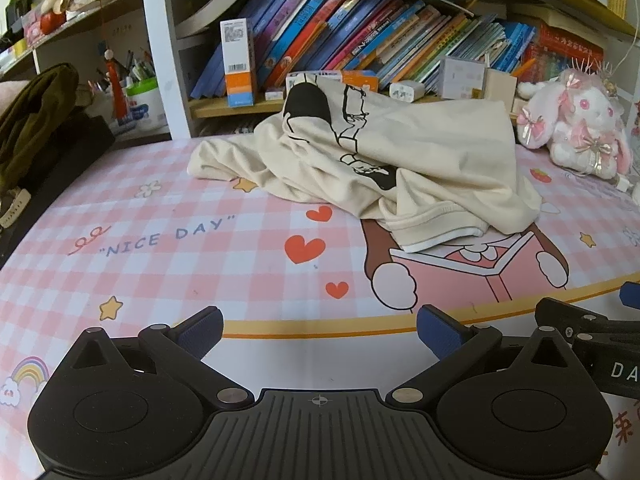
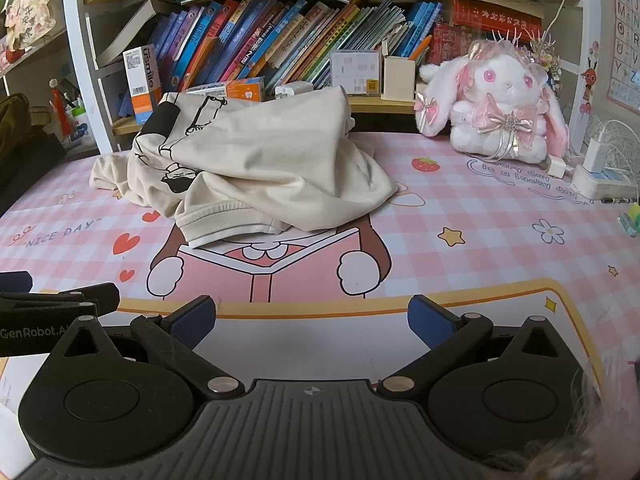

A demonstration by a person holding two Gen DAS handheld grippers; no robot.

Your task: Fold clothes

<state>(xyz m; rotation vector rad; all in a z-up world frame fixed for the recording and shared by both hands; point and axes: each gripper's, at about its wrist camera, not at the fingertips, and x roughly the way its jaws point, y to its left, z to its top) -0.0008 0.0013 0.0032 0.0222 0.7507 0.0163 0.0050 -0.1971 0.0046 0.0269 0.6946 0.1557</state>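
cream printed shirt (image 1: 400, 160) lies crumpled on the pink desk mat (image 1: 160, 240).

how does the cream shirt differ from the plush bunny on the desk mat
The shirt is cream with black print and lies crumpled in a heap; the bunny is white and pink with bows and sits upright. The shirt is mid-mat, the bunny far right. Both rest on the mat near the bookshelf.

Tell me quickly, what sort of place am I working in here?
Most likely a child's study desk at home. A pink cartoon desk mat covers the surface, a shelf of colourful books runs along the back, and a plush rabbit sits beside the crumpled cream shirt waiting to be folded.
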